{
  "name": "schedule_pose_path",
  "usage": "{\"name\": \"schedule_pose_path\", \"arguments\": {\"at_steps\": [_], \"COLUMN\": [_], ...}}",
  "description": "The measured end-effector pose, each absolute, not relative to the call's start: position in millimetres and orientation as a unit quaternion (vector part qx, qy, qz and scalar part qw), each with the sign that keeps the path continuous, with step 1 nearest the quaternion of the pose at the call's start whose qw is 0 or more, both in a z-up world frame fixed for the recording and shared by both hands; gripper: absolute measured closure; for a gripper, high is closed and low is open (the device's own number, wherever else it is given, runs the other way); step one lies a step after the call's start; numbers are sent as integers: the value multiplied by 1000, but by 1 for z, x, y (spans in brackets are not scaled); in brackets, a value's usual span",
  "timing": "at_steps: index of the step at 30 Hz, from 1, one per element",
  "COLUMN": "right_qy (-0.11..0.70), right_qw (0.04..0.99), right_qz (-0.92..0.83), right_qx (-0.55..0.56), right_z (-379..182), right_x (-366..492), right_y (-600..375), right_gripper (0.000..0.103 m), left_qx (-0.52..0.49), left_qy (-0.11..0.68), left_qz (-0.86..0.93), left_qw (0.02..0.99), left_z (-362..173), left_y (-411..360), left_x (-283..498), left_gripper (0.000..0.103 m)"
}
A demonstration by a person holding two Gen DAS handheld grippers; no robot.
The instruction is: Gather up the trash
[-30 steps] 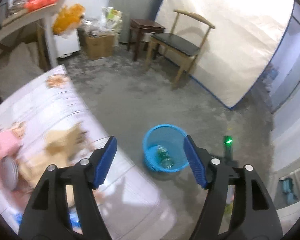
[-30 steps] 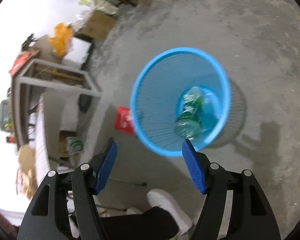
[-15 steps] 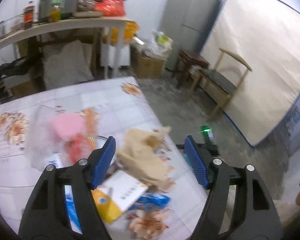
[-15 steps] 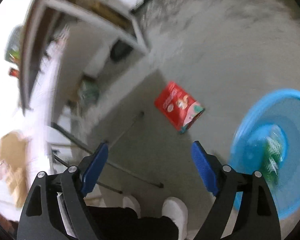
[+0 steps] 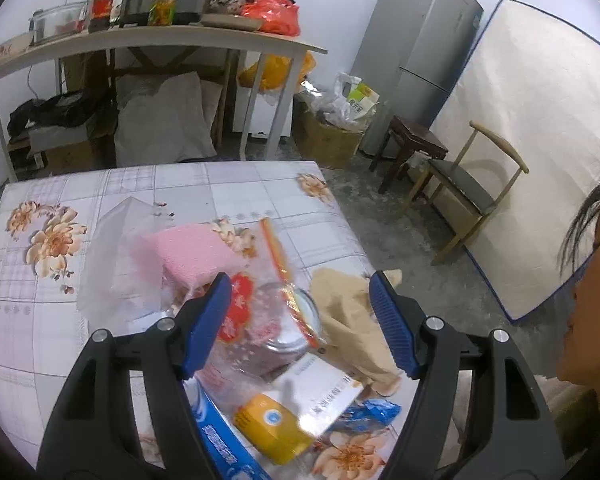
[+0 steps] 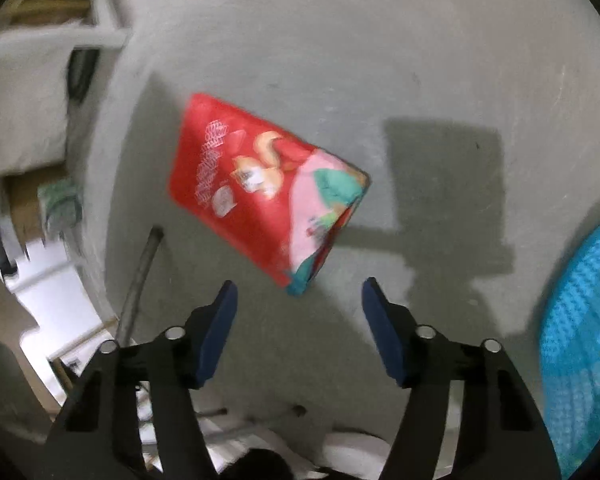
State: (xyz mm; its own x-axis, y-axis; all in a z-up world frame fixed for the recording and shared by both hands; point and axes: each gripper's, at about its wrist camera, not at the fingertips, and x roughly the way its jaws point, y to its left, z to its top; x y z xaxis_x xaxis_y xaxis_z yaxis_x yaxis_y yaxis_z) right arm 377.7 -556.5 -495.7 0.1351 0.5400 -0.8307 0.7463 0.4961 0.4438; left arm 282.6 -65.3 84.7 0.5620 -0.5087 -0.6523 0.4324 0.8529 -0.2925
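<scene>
My right gripper [image 6: 299, 294] had just been closing, jaws apart and empty, red snack bag [image 6: 260, 188] on the floor at twelve o'clock, blue basket [image 6: 580, 340] at three, my left gripper [image 5: 300, 300] apart over the table [image 5: 140, 188] litter.

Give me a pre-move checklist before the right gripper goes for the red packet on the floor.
1. Right gripper empty: ok. Its jaws have just been closing, and nothing is between them.
2. Flat red snack packet in view on the grey concrete floor: ok.
3. Packet lined up between the jaws: not ok; only its lower corner sits ahead of the gap, the rest lies up and left.
4. Path to the packet clear: ok.
5. Blue mesh plastic basket nearby for the drop: ok, at the right edge.
6. Left gripper free: ok, open above the clutter on the flowered tablecloth, gripping nothing.
</scene>
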Motion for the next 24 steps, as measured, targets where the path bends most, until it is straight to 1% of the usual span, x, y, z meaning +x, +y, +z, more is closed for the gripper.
{"name": "schedule_pose_path", "arguments": {"at_steps": [4,11,13,16,22,24], "right_qy": [643,630,629,628,625,622], "right_qw": [553,550,550,550,540,537], "right_qz": [-106,-112,-112,-113,-119,-119], "right_qx": [520,536,538,539,551,557], "right_z": [-520,-541,-546,-552,-563,-566], "right_x": [373,378,381,385,385,385], "right_y": [-565,-564,-563,-560,-554,-553], "right_gripper": [49,58,62,67,79,82], "left_qx": [-66,-91,-91,-93,-91,-89], "left_qy": [396,411,413,414,409,408], "left_qz": [-257,-250,-247,-247,-249,-247], "left_qw": [879,872,872,871,873,875], "left_z": [76,61,59,58,59,59], "left_y": [-55,-44,-43,-43,-42,-42], "left_x": [298,315,317,318,317,315], "left_gripper": [36,37,38,43,48,50]}}
